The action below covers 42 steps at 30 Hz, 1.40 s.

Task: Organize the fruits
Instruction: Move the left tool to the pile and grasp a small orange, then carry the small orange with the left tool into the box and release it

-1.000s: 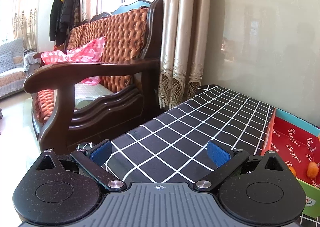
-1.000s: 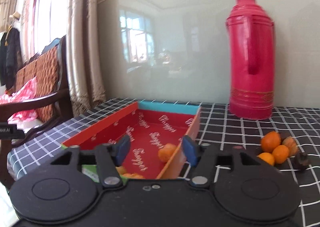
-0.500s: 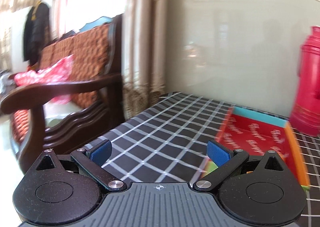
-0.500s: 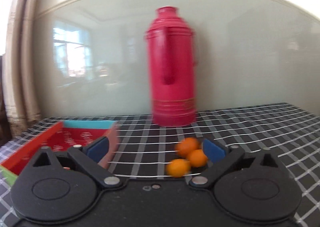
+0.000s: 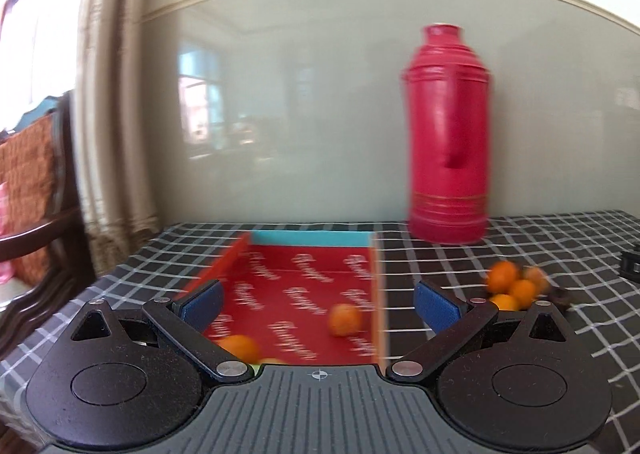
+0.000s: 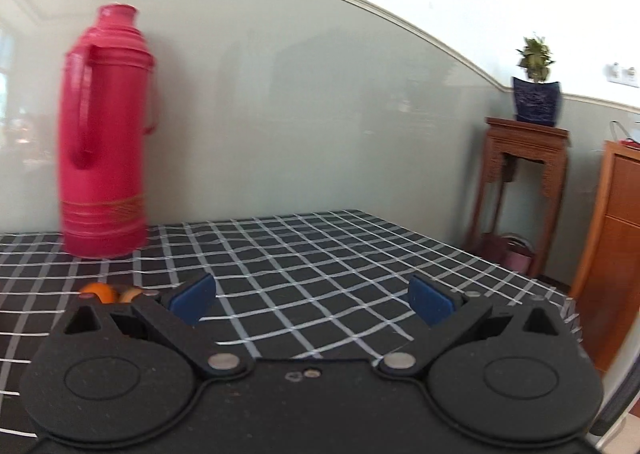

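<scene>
Both grippers swing right since a second ago — the left gripper (image 5: 316,304) now faces the tray (image 5: 308,250), jaws apart, empty; two oranges (image 5: 345,319) lie inside. Right gripper (image 6: 312,300) gapes wide over bare cloth (image 6: 320,254) — loose oranges (image 6: 98,291) just left, thermos (image 6: 104,142) behind.

A table covered with a black cloth checked in white lines (image 5: 540,238) is seen against a pale wall. On it a shallow red cardboard tray with printed lettering (image 5: 304,278) is laid flat, a tall red plastic thermos flask (image 5: 448,134) stands upright near the wall, and a small cluster of orange round fruits (image 5: 514,286) is gathered just right of the tray.
</scene>
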Tool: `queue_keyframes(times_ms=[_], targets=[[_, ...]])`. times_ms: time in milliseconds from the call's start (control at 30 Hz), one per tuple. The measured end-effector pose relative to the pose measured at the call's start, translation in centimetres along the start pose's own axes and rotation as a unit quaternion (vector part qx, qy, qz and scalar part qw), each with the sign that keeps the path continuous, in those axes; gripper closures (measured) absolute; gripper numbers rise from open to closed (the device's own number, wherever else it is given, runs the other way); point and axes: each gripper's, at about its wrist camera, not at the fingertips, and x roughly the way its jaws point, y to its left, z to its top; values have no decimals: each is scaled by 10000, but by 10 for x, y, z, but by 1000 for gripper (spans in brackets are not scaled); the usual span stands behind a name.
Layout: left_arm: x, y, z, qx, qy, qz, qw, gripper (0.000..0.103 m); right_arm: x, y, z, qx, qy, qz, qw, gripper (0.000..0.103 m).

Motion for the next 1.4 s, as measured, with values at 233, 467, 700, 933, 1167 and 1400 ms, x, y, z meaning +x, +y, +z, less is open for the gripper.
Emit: queue_keyframes(times_ms=[233,467,700,933,1167,1400], targets=[[19,-66,0,591,204,-851,9944,3,6,-27,-5,2,-8,-143,9999,6],[58,-110,-1,741,674,-1563,9826,30,12,-50,-3,113,-39,-285,9995,6],[85,-131,-8,734,951,-1690,9783,38,22,-66,-6,152,102,-365,9992,6],[101,-137,-12,618,1190,-1781,9748,47,23,-75,-7,141,26,-680,9976,6],[109,-133,-12,424,1360,-1750,9742,69,25,-73,-8,136,123,-556,9983,6],[100,-128,-10,409,1112,-1628,9795,69,22,-67,-6,88,89,-408,9991,6]])
